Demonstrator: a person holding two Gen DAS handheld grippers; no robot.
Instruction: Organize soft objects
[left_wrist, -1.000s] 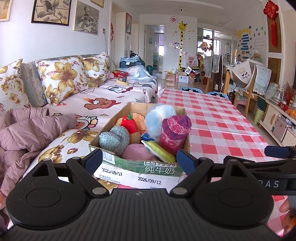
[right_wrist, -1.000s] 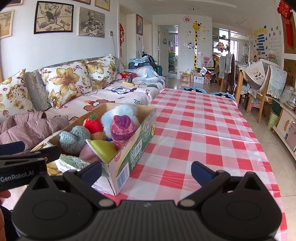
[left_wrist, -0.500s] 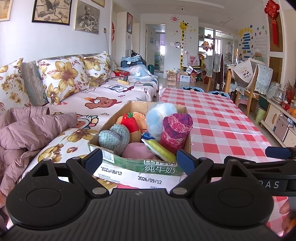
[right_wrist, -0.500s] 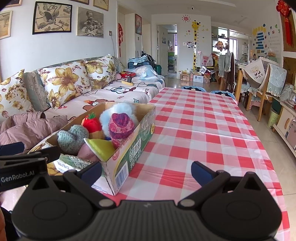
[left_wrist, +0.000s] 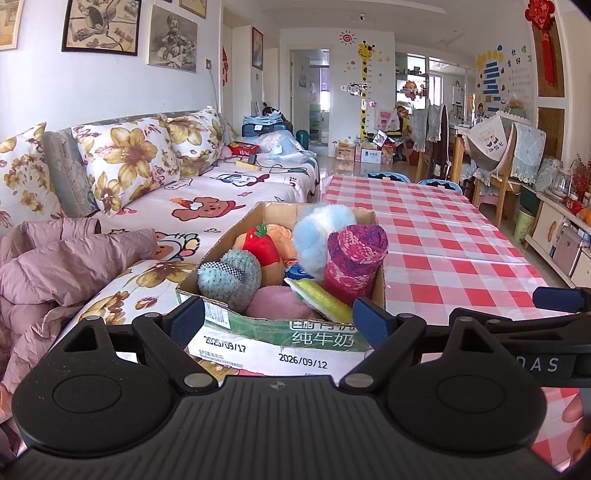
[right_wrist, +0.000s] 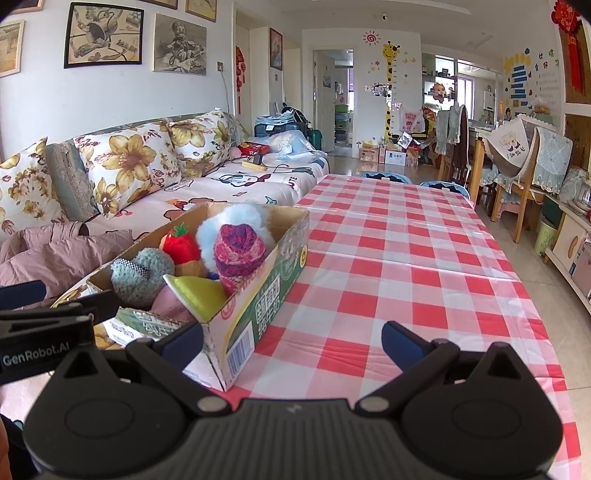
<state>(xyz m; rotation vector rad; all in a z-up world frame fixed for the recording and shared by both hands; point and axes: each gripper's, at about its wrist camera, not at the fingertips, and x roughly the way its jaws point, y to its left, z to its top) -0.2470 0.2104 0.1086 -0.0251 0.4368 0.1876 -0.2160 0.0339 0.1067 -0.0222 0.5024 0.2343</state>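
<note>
The table (right_wrist: 424, 258), under a red-check cloth, is bare past the box in both views. The box (left_wrist: 280, 328), an open milk carton, sits at the table's near left corner beside the sofa (left_wrist: 207, 199). All the soft things I can see lie inside it, heaped above the rim: a pale blue puff (left_wrist: 321, 229), a magenta knit roll (left_wrist: 354, 258), a teal knit ball (left_wrist: 229, 275), a pink bundle (left_wrist: 277, 302), a red strawberry toy (left_wrist: 262, 245) and a yellow-green piece (left_wrist: 321, 299). None lies loose on the cloth. That fits two readings: the toys gathered in and the job near its close, or a full box waiting to be sorted out onto the table; the pictures do not settle which.

The left gripper (left_wrist: 279, 319) hangs just short of the box's near end, jaws spread wide and empty. The right gripper (right_wrist: 291, 341) is spread and empty too, over the cloth by the box's near right corner.

The left view looks straight down into the box, showing the pink bundle whole and a blue scrap (left_wrist: 299, 273) under the puff. The right view shows the box's long printed side and the length of the table, with the left gripper's arm at its left edge
</note>
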